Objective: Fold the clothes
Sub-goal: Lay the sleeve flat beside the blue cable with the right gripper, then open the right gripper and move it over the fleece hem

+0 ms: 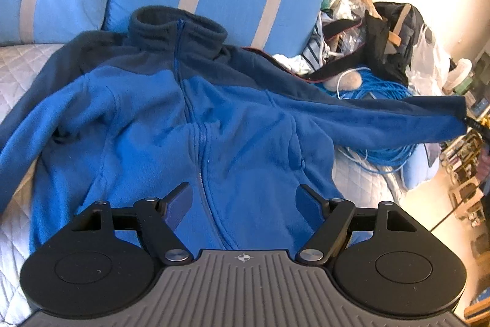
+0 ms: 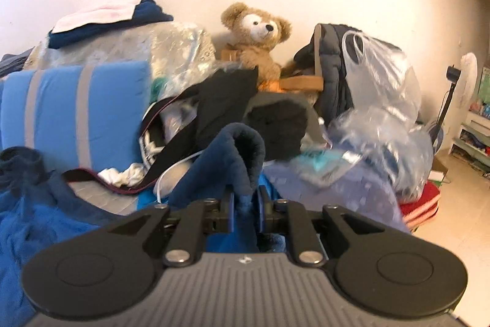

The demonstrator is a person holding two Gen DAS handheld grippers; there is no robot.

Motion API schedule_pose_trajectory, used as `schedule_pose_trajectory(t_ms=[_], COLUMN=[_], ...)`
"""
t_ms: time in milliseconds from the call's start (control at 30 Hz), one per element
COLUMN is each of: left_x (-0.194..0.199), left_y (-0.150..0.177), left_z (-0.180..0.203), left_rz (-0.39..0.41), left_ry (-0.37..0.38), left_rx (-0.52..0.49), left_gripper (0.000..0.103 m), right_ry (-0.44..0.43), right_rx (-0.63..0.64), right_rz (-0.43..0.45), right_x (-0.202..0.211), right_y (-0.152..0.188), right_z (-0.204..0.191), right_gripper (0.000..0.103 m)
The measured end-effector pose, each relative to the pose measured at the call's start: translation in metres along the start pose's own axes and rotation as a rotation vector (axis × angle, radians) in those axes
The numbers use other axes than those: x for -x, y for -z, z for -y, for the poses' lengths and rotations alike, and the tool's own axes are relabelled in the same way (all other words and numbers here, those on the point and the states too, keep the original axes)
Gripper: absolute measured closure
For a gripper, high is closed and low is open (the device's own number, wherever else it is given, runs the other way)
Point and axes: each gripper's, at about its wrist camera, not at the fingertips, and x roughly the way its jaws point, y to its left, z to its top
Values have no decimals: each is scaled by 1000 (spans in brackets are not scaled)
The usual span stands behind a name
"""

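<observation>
blue fleece jacket (image 1: 190, 124) lying unfolded; right gripper (image 2: 245, 201) pinching its sleeve cuff (image 2: 245, 155); left gripper (image 1: 243, 198) hovering wide, empty; folding barely beginning

The right hand-held gripper (image 2: 245, 198) is clamped on the dark blue cuff (image 2: 242, 155) of a fleece sleeve, which curls up above the jaws. The rest of the blue fleece (image 2: 27, 204) lies low on the left. Beyond it stands a blue cushion (image 2: 76, 109) with grey stripes. A teddy bear (image 2: 257, 36) sits against the far wall atop a heap of dark clothes (image 2: 226, 100). Clear plastic bags (image 2: 379, 75) bulge on the right, by a red mat (image 2: 425, 201) on the floor.
</observation>
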Motion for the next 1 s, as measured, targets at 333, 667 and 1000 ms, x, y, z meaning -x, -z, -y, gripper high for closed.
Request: schedule_pose_trajectory(t_ms=[333, 667, 1000], left_x=[38, -36, -47], left_y=[-33, -11, -3], left_z=[13, 27, 19], left_rz=[82, -48, -77], left_ry=[-21, 21, 33], left_rx=[-59, -74, -56], left_gripper=[29, 29, 29], right_ry=[26, 49, 128], right_rx=[14, 27, 73], right_rz=[-51, -111, -236], right_x=[-58, -102, -157], right_y=[-69, -68, -40], right_z=[0, -12, -7], right_gripper=[88, 88, 88])
